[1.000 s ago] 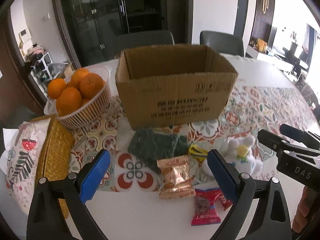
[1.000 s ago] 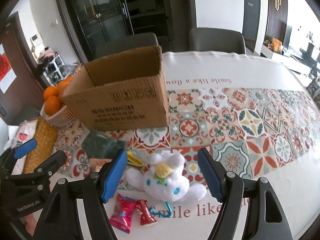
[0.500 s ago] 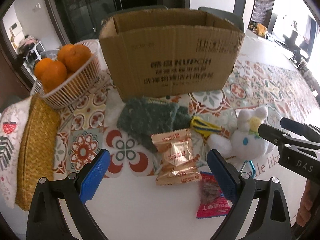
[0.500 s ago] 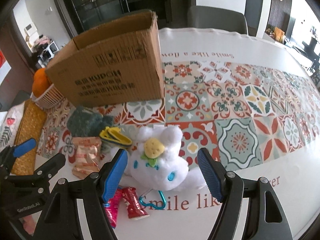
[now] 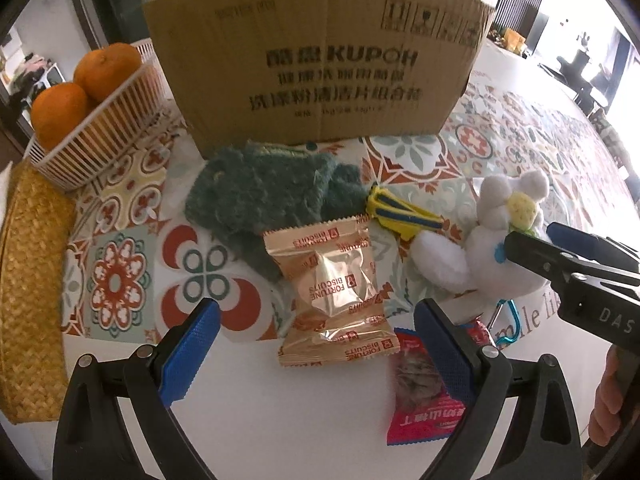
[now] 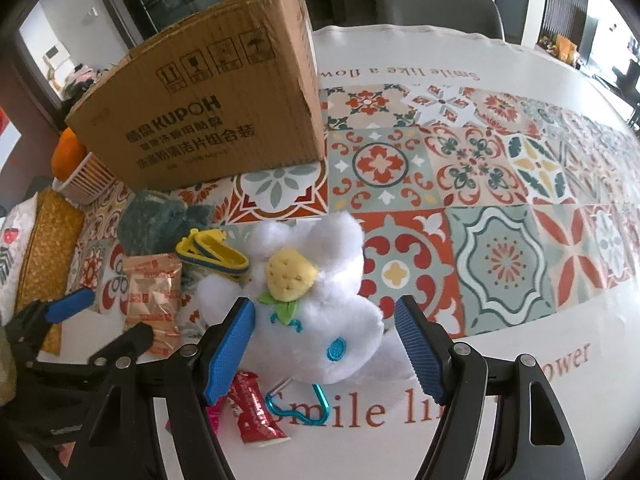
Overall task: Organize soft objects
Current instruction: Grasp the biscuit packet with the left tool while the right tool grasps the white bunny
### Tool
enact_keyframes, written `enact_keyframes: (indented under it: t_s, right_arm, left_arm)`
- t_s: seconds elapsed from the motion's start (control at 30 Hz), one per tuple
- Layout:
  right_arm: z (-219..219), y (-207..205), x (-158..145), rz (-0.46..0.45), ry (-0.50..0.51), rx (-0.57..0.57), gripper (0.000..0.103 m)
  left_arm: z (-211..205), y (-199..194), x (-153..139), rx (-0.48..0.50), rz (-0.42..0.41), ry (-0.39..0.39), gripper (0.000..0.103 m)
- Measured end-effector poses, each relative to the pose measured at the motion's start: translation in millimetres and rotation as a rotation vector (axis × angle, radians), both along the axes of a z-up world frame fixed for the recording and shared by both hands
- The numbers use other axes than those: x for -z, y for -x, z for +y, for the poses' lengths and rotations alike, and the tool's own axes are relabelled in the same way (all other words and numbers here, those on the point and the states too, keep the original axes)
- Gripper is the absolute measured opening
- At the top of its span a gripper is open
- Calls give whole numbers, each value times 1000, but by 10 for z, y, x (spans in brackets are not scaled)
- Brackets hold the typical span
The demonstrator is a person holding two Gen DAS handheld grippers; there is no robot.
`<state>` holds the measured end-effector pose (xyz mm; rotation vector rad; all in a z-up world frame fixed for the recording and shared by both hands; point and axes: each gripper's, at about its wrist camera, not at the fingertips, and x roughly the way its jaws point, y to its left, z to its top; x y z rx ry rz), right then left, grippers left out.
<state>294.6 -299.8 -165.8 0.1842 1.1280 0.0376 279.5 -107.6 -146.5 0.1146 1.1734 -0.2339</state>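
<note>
Blue ribbed pads lined the fingers of both grippers. The right gripper had its fingers spread wide on either side of the white plush toy, one pad at each flank; whether the pads touched the fur could not be told. The toy lay on the counter, bearing a yellow strawberry patch, with a teal carabiner at its near edge and a red snack packet just beside that.

The left gripper also had its fingers spread wide, holding nothing. Between and just beyond them lay a gold biscuit wrapper, with the red snack packet partly behind the right-hand pad. A dark green knitted piece lay past the wrapper, touching its far edge, and a yellow clip lay between the knitted piece and the plush toy.

A cardboard box stood upright behind these items, near the knitted piece. A white basket of oranges stood to the left of the box, and a woven straw case lay at the counter's left edge. A patterned tile cloth covered the counter.
</note>
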Motion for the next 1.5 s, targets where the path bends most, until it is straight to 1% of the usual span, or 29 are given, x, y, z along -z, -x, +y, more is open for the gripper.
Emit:
enact_keyframes:
  t_s: [0.07,0.17,0.27,0.37,0.43,0.47,0.53,0.57,0.63,0.7,0.83,0.97,1.2,1.33,1.5]
  right_arm:
    - [4,-13,14,0,-11,-4,73]
    - [3,-45,49,3,-21,0,79]
    - [-3,-62,90,8,-41,3,79]
    - [-1,-76,144,19,-65,4,79]
    - [-1,-77,163,22,-75,6,79]
    - [4,-77,169,24,-75,6,79]
    - [18,-71,177,26,-73,6,79]
    - [23,-64,178,26,-73,9,80]
    - [46,-51,178,29,-67,4,79]
    - [60,-35,181,28,-60,2,79]
    - [62,0,178,22,-66,11,75]
    - [67,56,153,10,-73,23,72]
    - [68,150,83,-21,-85,42,71]
    - [82,208,-40,-60,-74,49,71]
    - [114,275,-227,-112,-63,48,71]
  left_arm:
    - [-1,-16,32,-2,10,12,99]
    - [2,-44,75,-9,23,22,96]
    - [-7,-72,125,-10,34,26,94]
    - [-10,-107,182,-13,49,37,88]
    - [-9,-126,209,-13,59,46,81]
    - [-3,-132,219,-12,62,52,80]
    - [12,-149,243,-13,73,72,71]
    - [10,-158,285,-13,77,78,69]
    - [25,-168,322,-12,93,96,58]
    - [20,-166,342,-12,91,100,56]
    - [33,-138,367,-2,91,121,52]
    - [78,-56,342,5,76,127,51]
    - [154,82,134,7,3,118,50]
    - [226,164,-1,5,-43,122,50]
    - [259,149,-198,-2,-68,152,50]
